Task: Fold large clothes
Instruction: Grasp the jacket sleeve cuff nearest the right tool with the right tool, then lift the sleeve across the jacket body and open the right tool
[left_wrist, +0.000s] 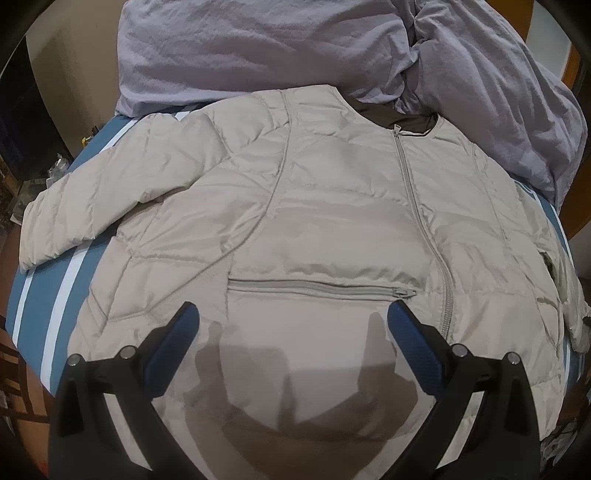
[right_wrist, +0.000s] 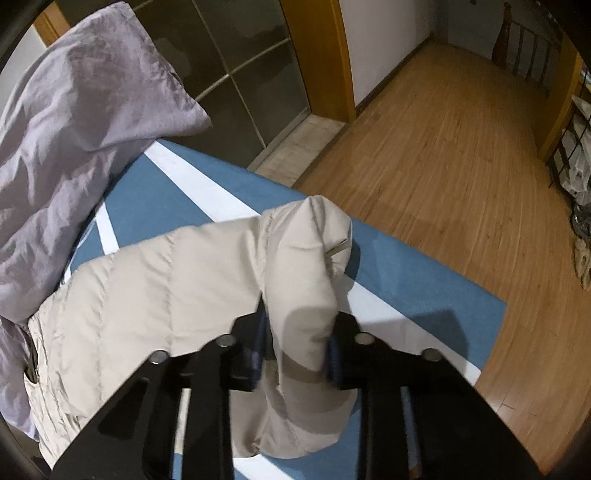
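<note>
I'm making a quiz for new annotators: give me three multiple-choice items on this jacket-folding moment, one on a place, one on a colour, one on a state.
1. Where does the lilac duvet lie?
A. beyond the jacket's collar
B. on the floor
C. under the jacket's hem

2. What colour is the jacket?
A. red
B. beige
C. black

3. What is the right gripper doing?
A. hanging open
B. gripping the duvet
C. pinching the jacket's sleeve

Answers: 1 A, it bunches past the collar. 2 B, pale beige quilting. 3 C, both pads press the sleeve cloth; the left gripper is open.
</note>
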